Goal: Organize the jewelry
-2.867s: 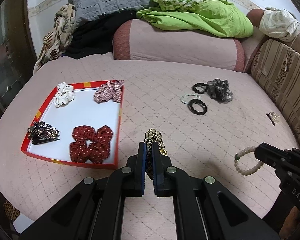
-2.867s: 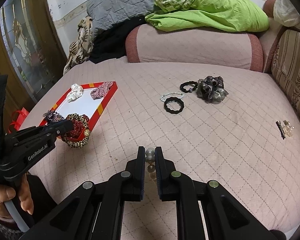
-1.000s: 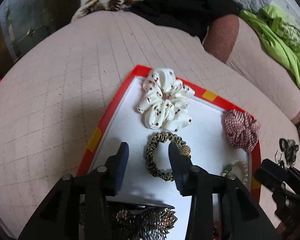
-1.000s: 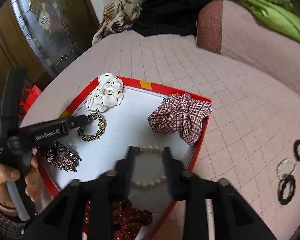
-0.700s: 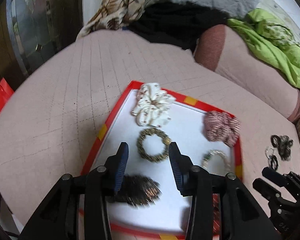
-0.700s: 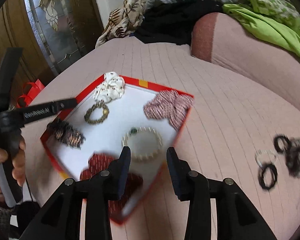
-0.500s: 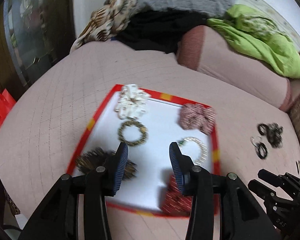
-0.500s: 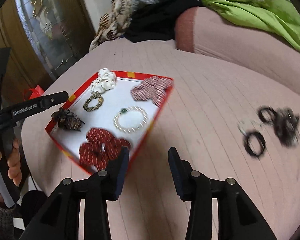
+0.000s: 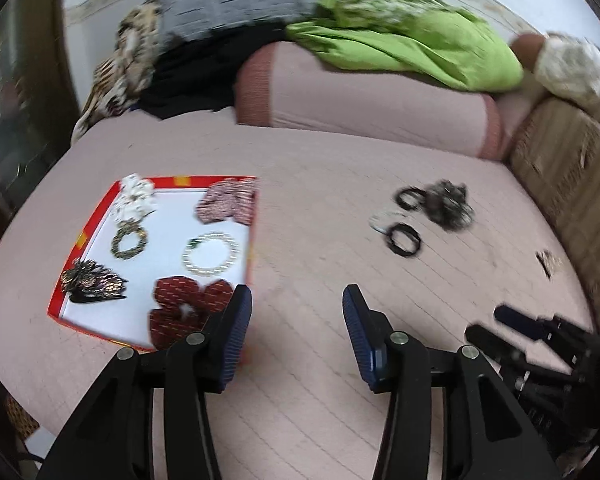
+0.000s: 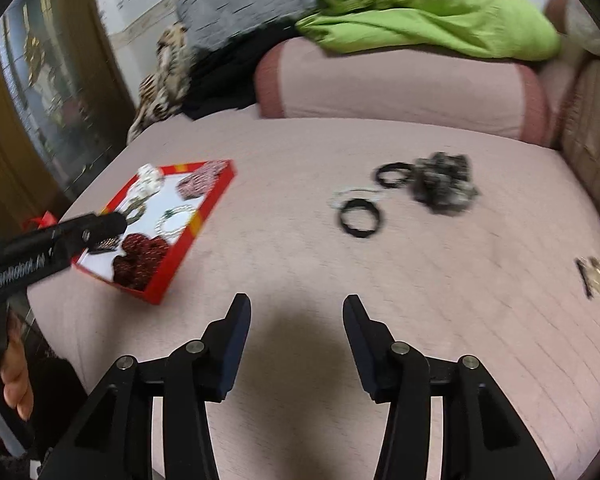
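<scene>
Left wrist view: my left hand-held gripper is wide apart, holding nothing, over the pink bed just right of the red tray. The tray holds a white scrunchie, plaid scrunchie, leopard band, pearl bracelet, dark red scrunchie and hair clip. I judge I'm between drop-offs, with the next pick coming.

Right wrist view: my right hand-held gripper is also spread wide and holding nothing. Loose pieces lie well ahead: a black hair tie, a second black tie, a clear bracelet touching them, a grey scrunchie, and a small clip far right. Next move calls for reaching forward and closing on one piece; they overlap, so a clean grab is tricky. Motion blur hides detail.
</scene>
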